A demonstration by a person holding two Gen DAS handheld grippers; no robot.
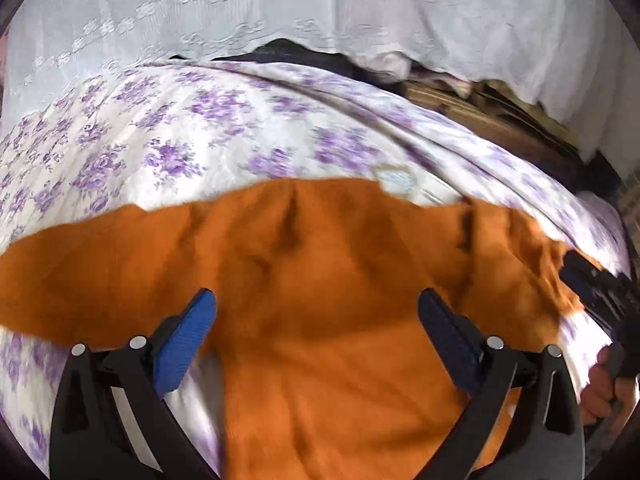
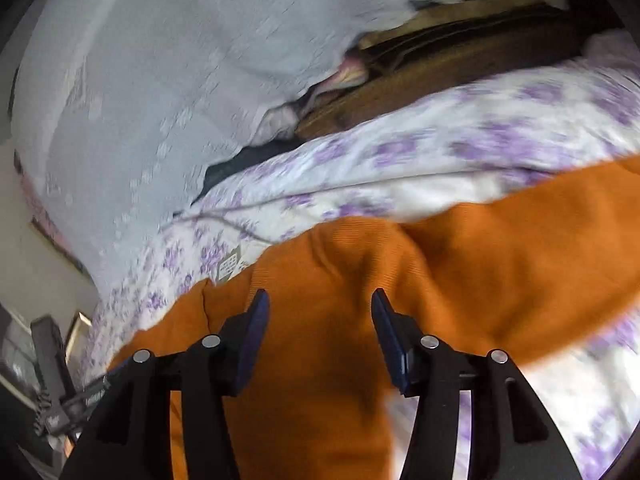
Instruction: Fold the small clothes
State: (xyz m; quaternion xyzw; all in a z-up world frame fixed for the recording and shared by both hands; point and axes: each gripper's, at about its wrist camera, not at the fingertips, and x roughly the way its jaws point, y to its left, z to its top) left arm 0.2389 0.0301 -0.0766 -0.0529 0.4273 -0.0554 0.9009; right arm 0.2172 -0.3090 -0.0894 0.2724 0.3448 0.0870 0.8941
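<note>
Both grippers — left gripper [image 1: 316,300] and right gripper [image 2: 320,300] — hover with fingers wide apart and empty above the rumpled orange garment [image 1: 320,300] on the floral bedspread [image 1: 160,128]; a pinch here risks gathering bedspread too.

Left gripper [image 1: 316,300] jaws spread wide; right gripper [image 2: 320,300] jaws parted, nothing clamped.

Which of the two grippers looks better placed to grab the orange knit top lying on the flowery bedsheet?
Probably the left gripper: its open jaws straddle the broad middle of the orange knit top. The right gripper, also open, hovers over a narrower part near an edge, by the purple-flowered white bedsheet.
</note>
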